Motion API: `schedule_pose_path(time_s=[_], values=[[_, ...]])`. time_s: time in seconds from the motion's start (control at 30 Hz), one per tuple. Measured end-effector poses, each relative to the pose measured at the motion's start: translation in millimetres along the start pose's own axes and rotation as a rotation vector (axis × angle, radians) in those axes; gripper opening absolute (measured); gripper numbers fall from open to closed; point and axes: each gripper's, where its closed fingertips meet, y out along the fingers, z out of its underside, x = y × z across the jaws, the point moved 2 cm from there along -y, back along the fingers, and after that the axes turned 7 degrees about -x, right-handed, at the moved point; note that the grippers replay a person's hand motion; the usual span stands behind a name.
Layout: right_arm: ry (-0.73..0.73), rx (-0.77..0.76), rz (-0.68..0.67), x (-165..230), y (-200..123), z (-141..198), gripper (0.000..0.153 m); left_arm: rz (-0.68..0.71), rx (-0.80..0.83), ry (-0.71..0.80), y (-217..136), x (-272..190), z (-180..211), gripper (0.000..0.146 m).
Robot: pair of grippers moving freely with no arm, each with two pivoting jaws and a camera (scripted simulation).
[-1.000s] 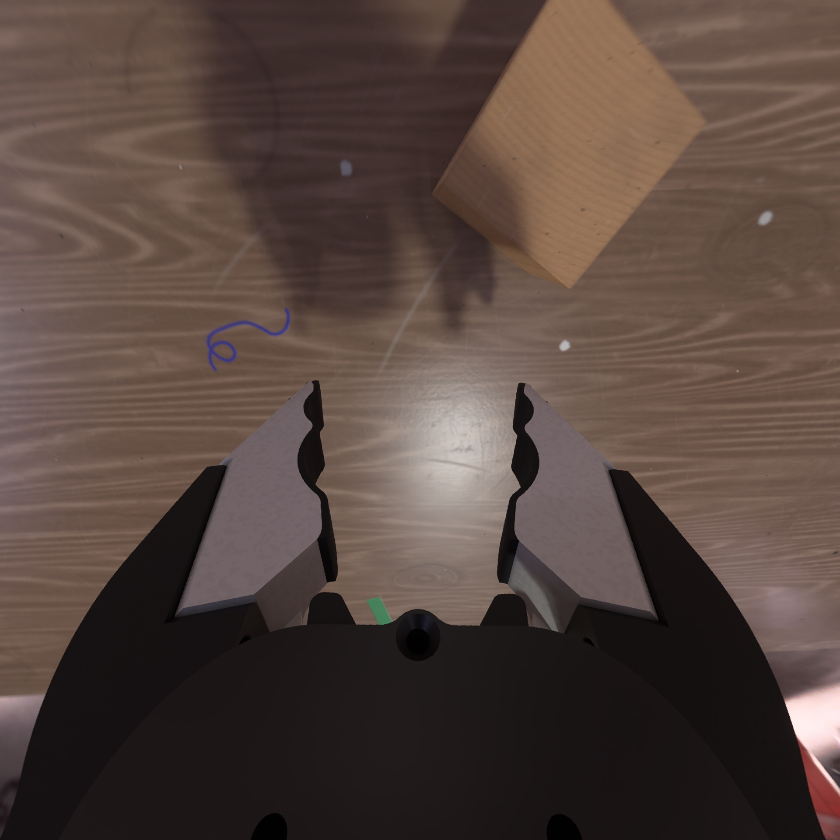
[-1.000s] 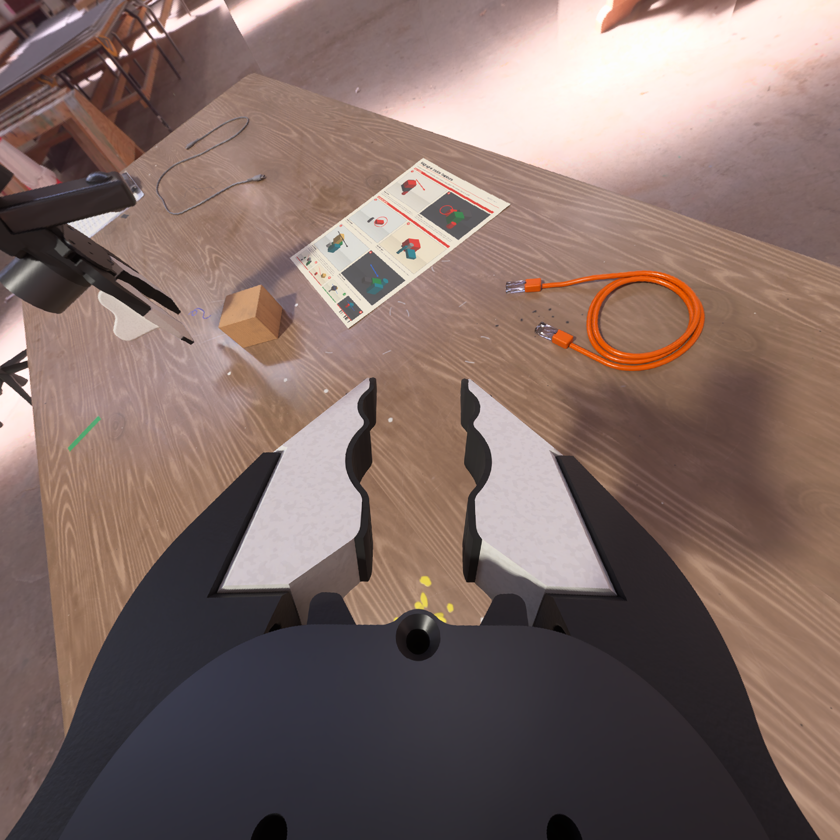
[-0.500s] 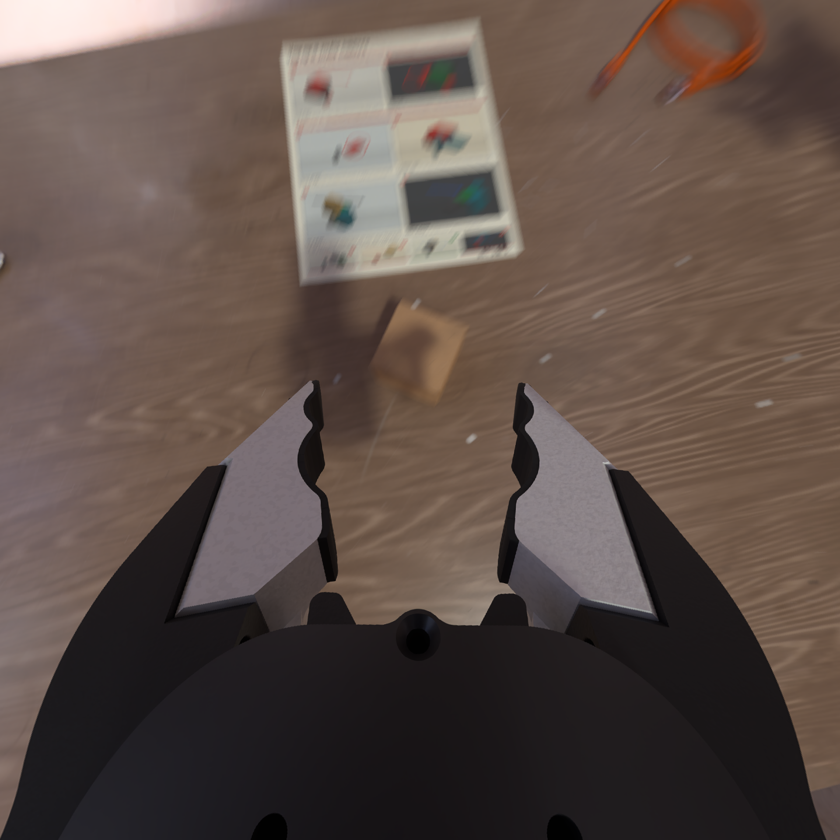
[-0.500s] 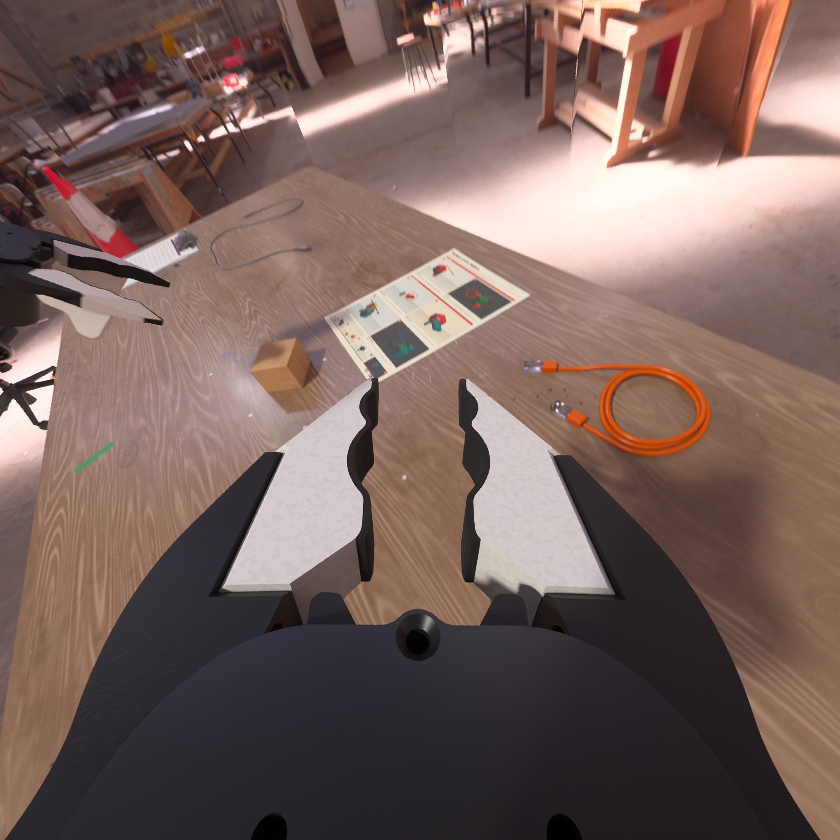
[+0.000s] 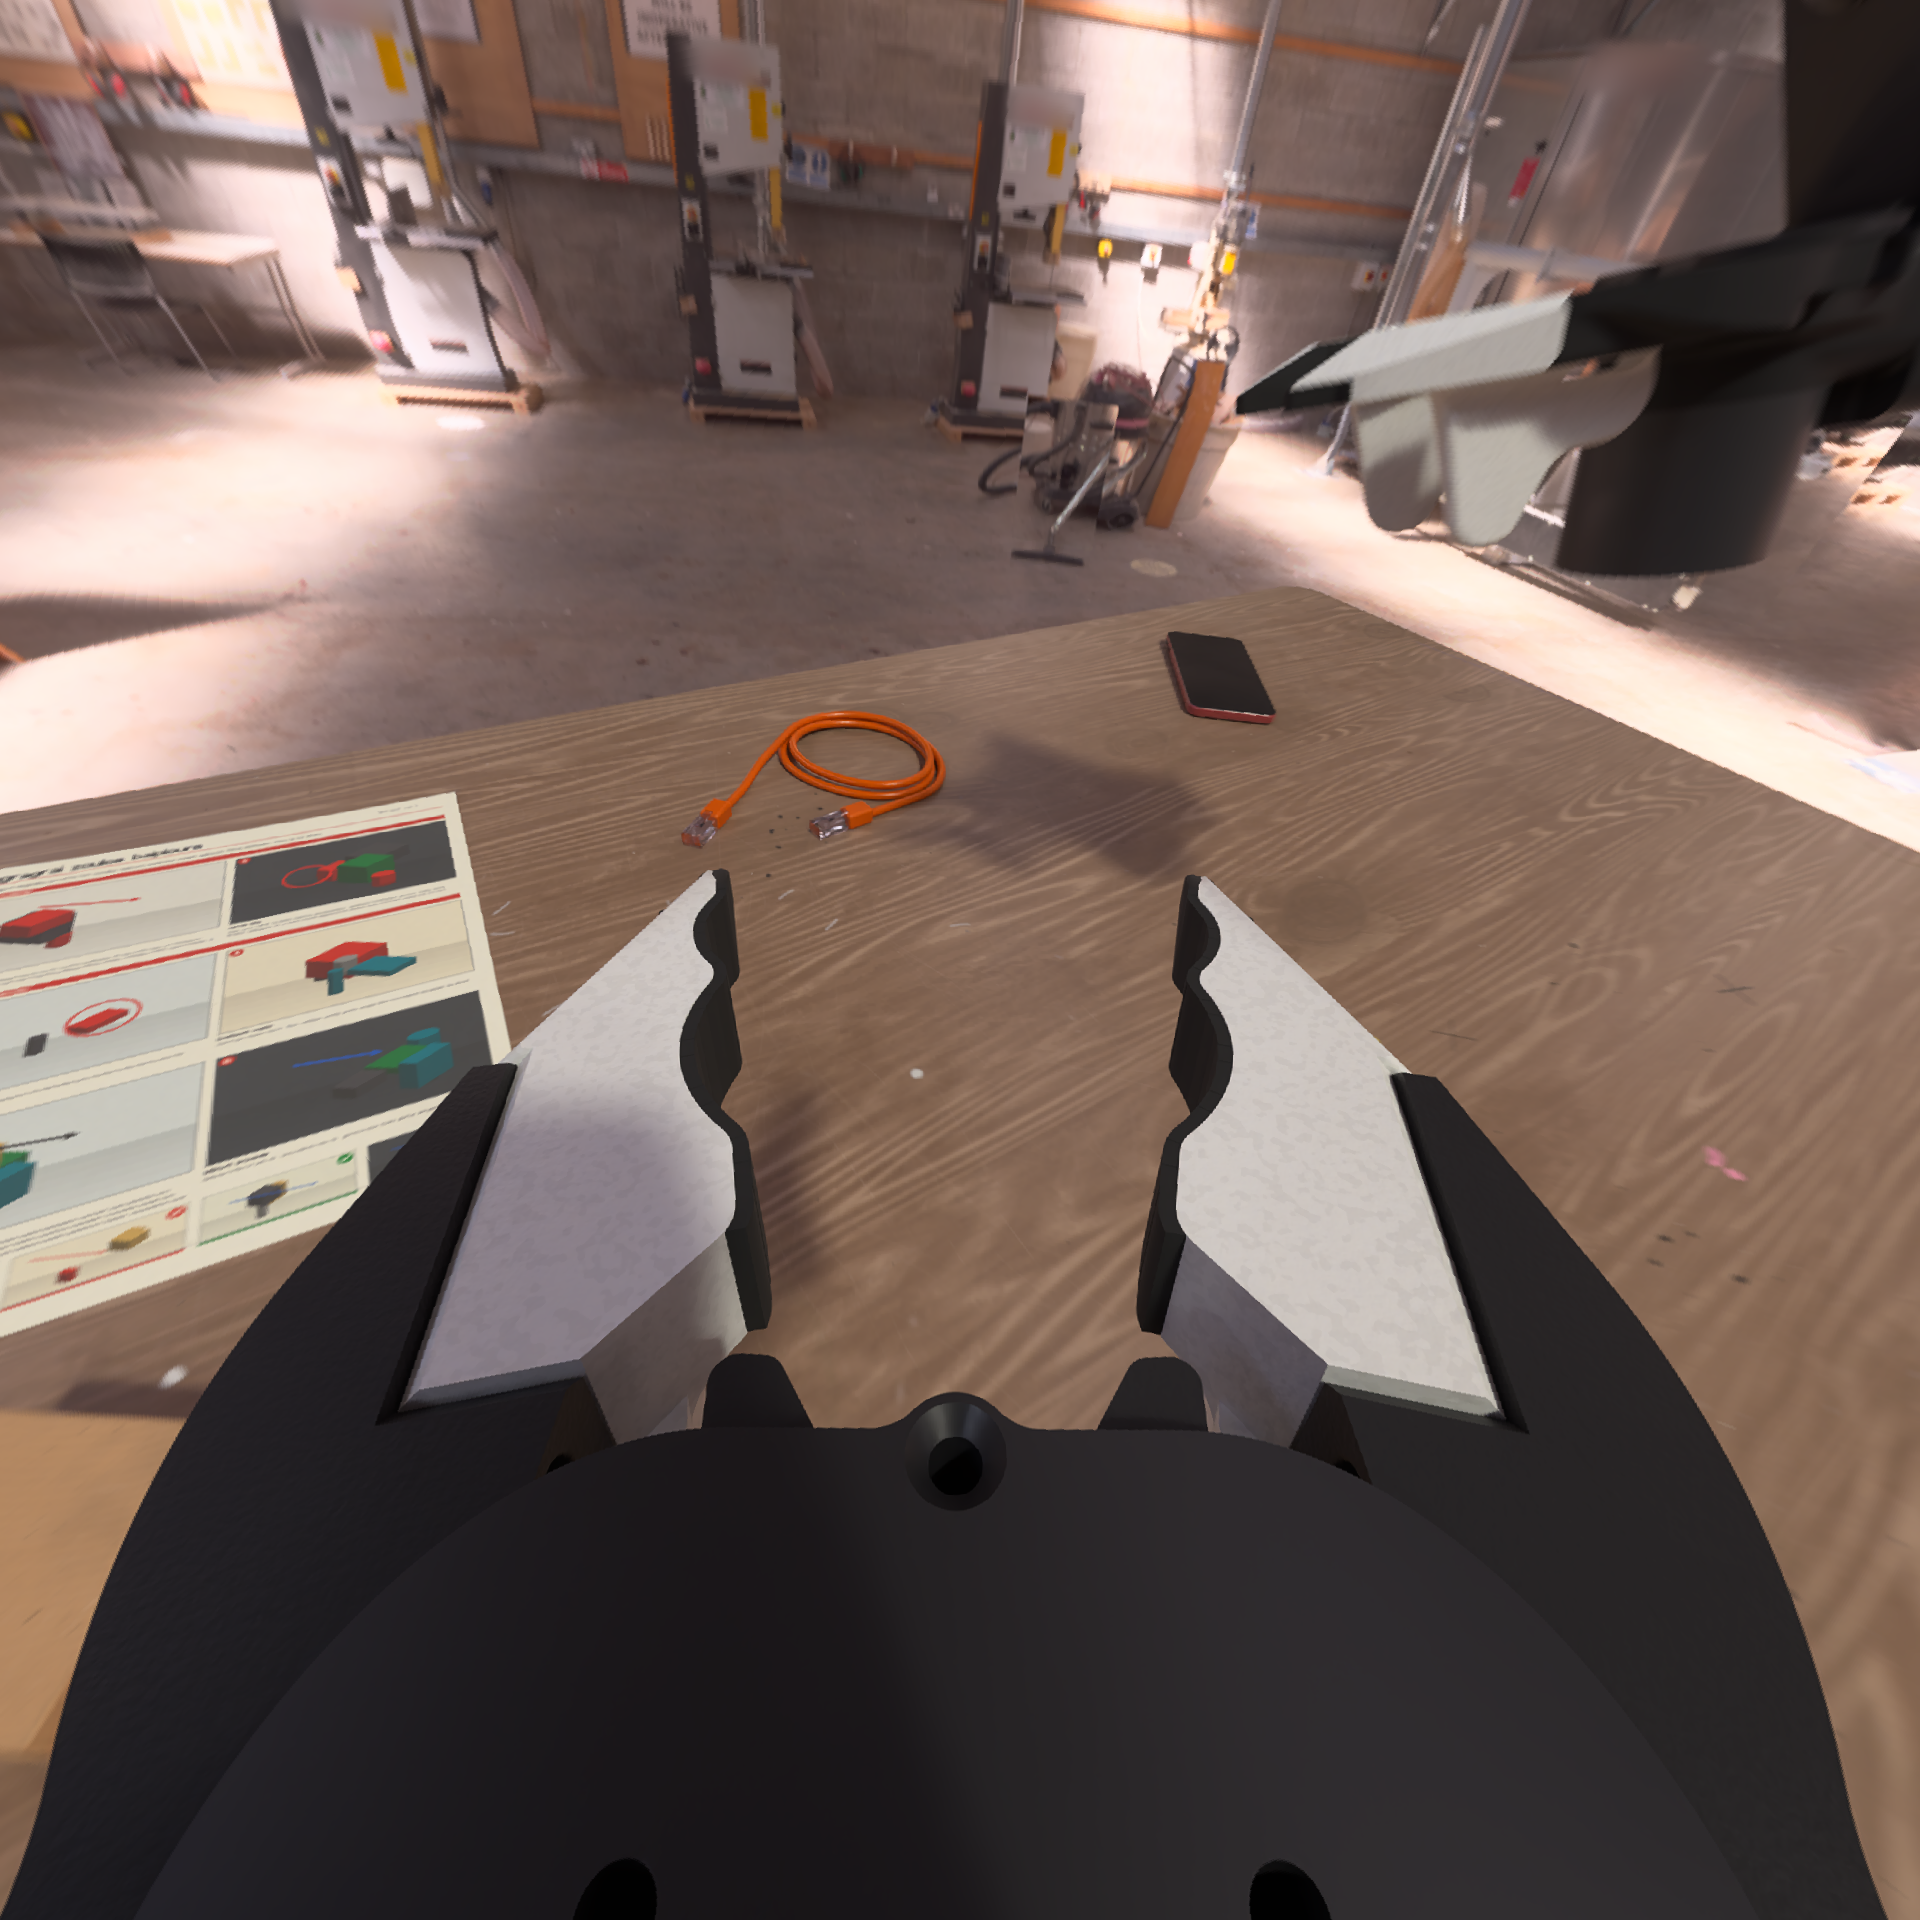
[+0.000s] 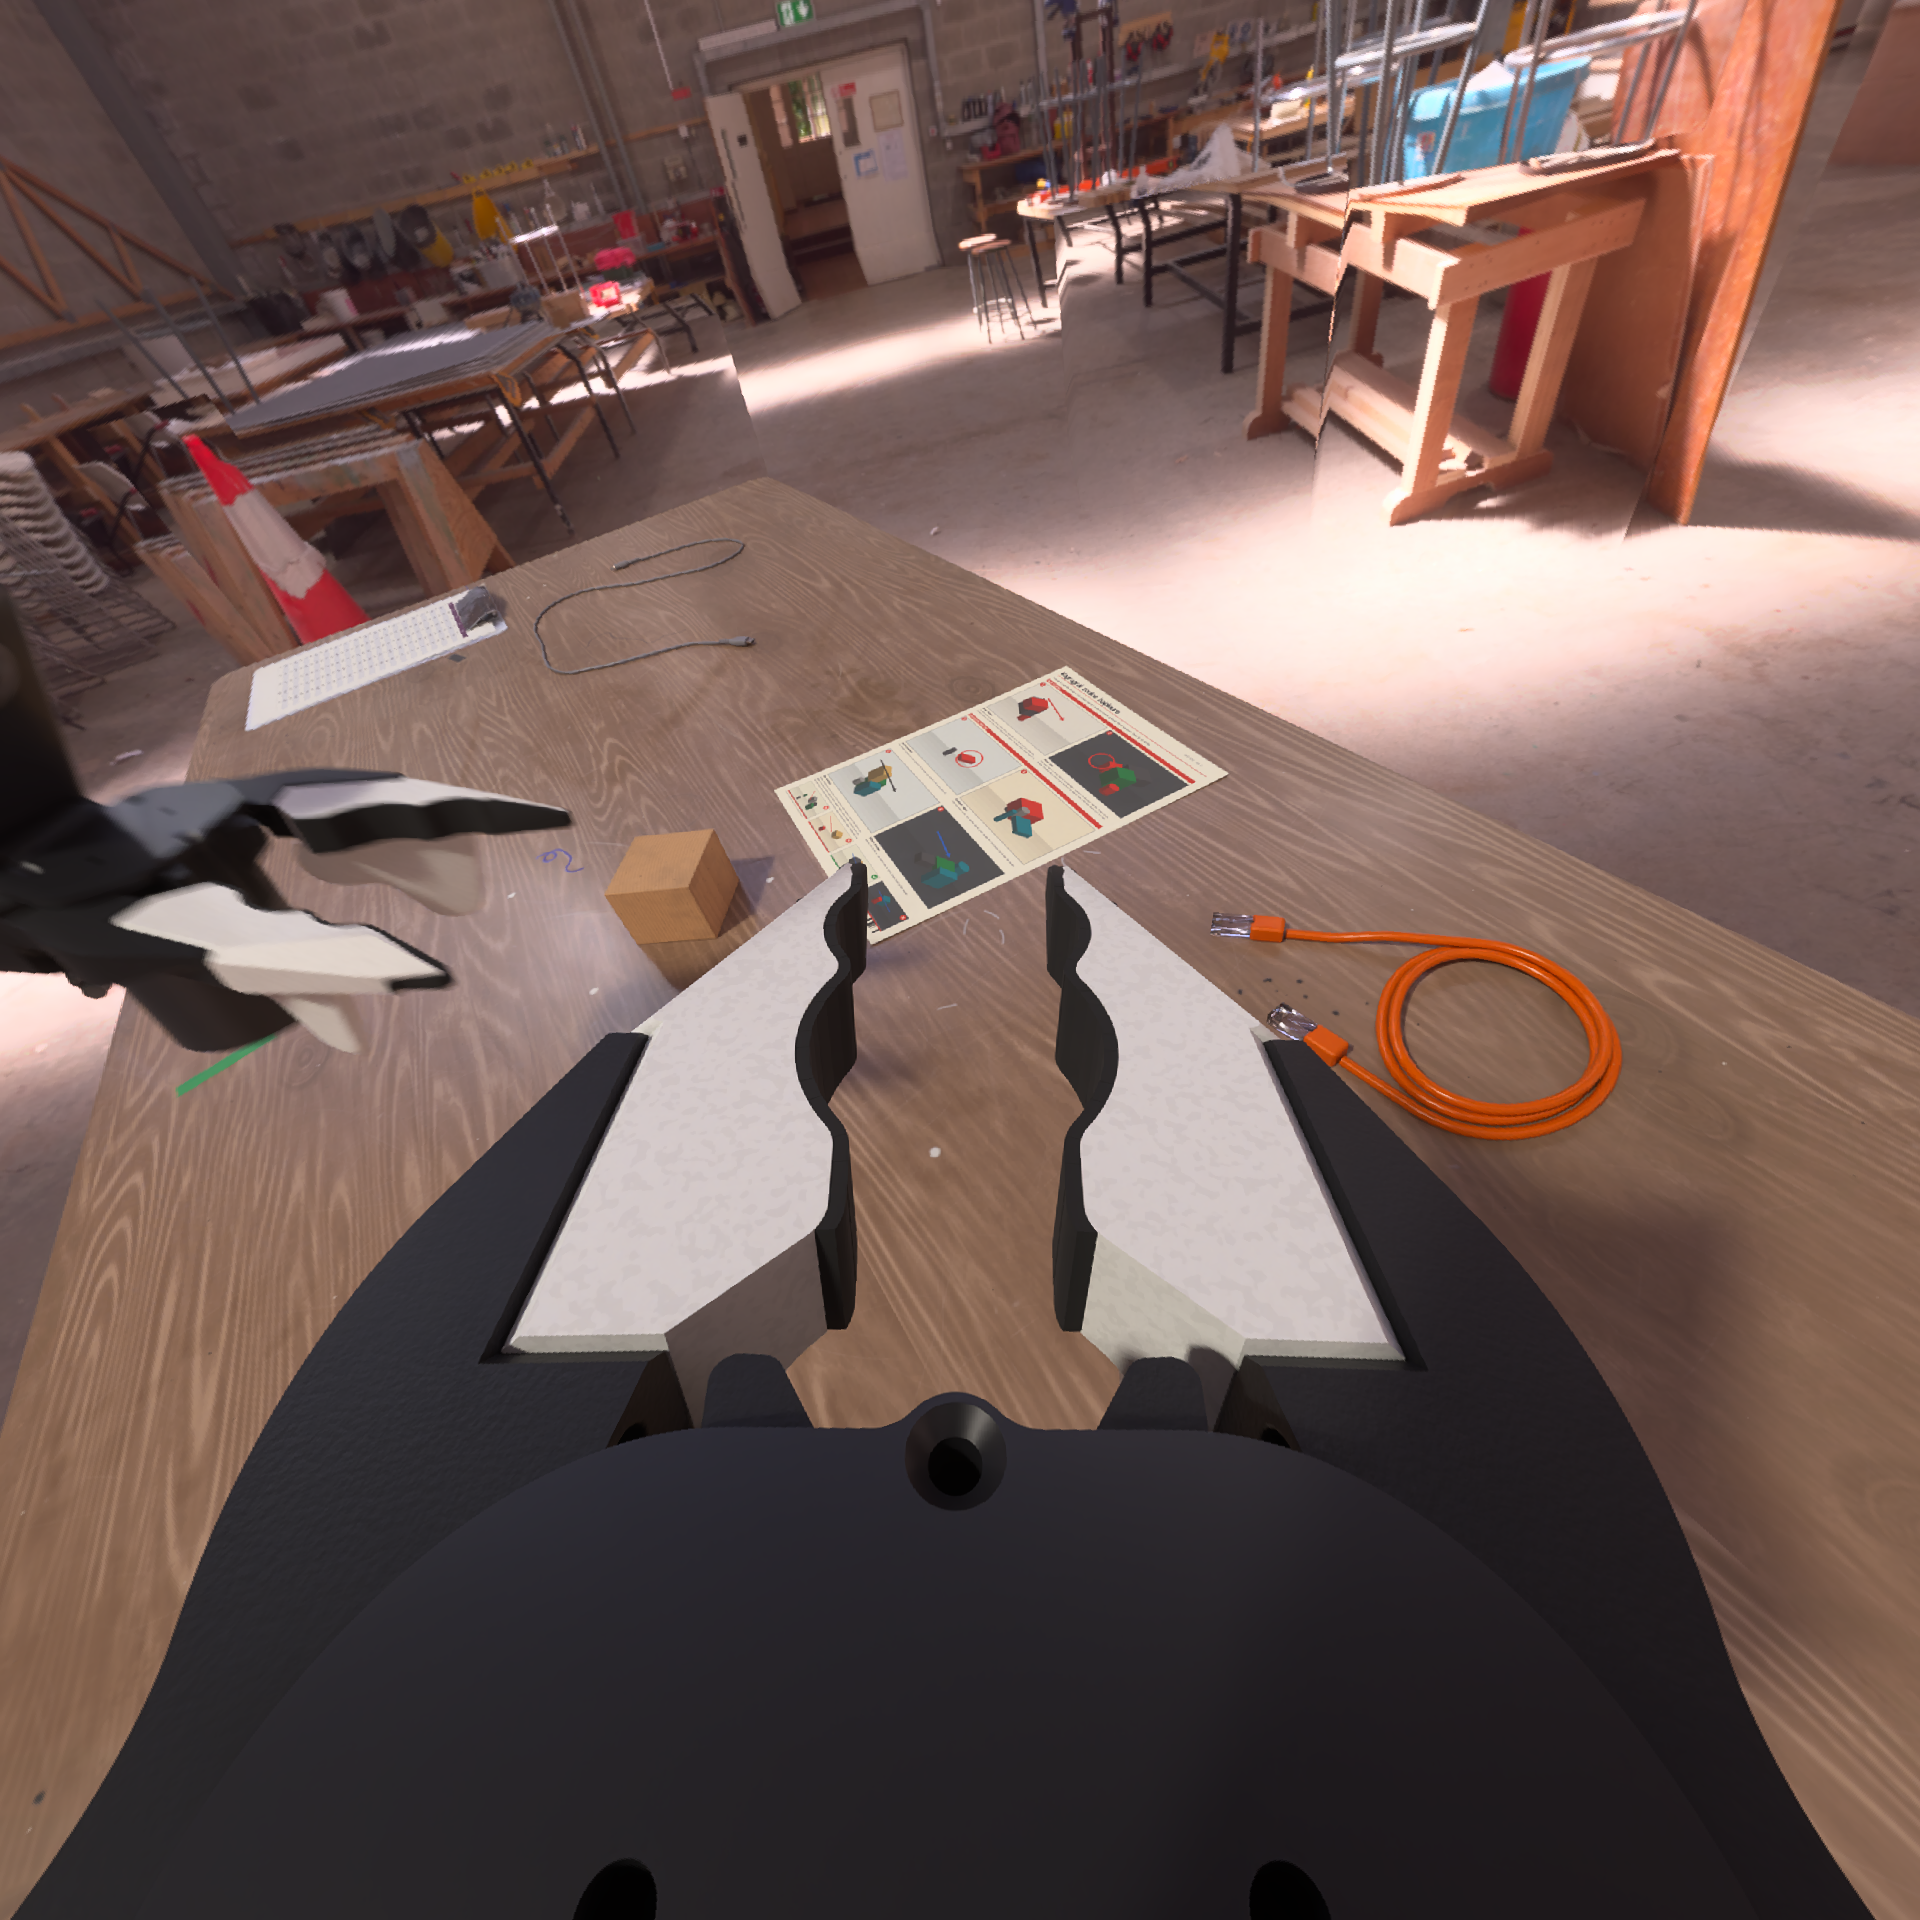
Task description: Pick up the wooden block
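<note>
The wooden block point(image 6: 675, 883) is a tan cube on the wooden table, just left of the illustrated sheet. My left gripper point(image 6: 499, 899) hovers open to its left, fingertips pointing at it with a small gap. In the left wrist view my left gripper point(image 5: 954, 883) is open and empty over bare table; a tan patch point(image 5: 62, 1558) at the lower left edge looks like the block, mostly hidden by the gripper body. My right gripper point(image 6: 956, 878) is open and empty, above the table to the right of the block. It also shows at the upper right of the left wrist view point(image 5: 1351, 436).
An illustrated sheet point(image 6: 997, 790) lies beyond the block. An orange coiled cable point(image 6: 1496, 1039) lies right of it, a dark phone point(image 5: 1216, 675) farther off. A grey cable point(image 6: 634, 613) and a white perforated board point(image 6: 364, 665) lie at the far end. A green strip point(image 6: 223, 1065) lies near the left edge.
My left gripper has tilted up from looking down at the block to looking across the table; the block has slid to the lower left edge. My right gripper has tilted up.
</note>
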Motion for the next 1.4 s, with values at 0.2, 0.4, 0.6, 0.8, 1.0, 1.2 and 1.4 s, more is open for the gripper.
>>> schedule_pose_path(time_s=[0.2, 0.4, 0.6, 0.8, 1.0, 1.2, 1.4], values=[[-0.001, 0.008, 0.0, -3.1, -0.2, 1.1, 0.034, 0.0, -0.052, 0.013, 30.3, 15.9, 44.6, 0.085], [0.013, 0.004, -0.004, -6.5, -0.9, 0.9, 0.034, -0.069, -0.048, 0.11, 32.8, 31.2, 70.0, 0.085], [0.017, -0.001, -0.004, -7.3, -2.5, -0.2, 0.034, -0.084, -0.043, 0.132, 31.0, 34.8, 75.2, 0.085], [0.032, 0.012, -0.005, -8.9, -2.7, 2.3, 0.034, -0.136, -0.065, 0.108, 29.6, 40.3, 74.7, 0.086], [0.036, 0.016, -0.001, -11.0, -3.0, 3.3, 0.034, -0.169, -0.08, 0.178, 21.4, 32.9, 68.9, 0.105], [0.038, 0.01, 0.002, -12.3, -4.8, 2.6, 0.034, -0.199, -0.128, 0.078, -10.9, 8.1, 35.1, 0.108], [0.06, -0.007, -0.042, -5.4, -6.6, -1.3, 0.034, -0.351, -0.421, 0.237, -98.4, 11.5, -61.8, 0.077]])
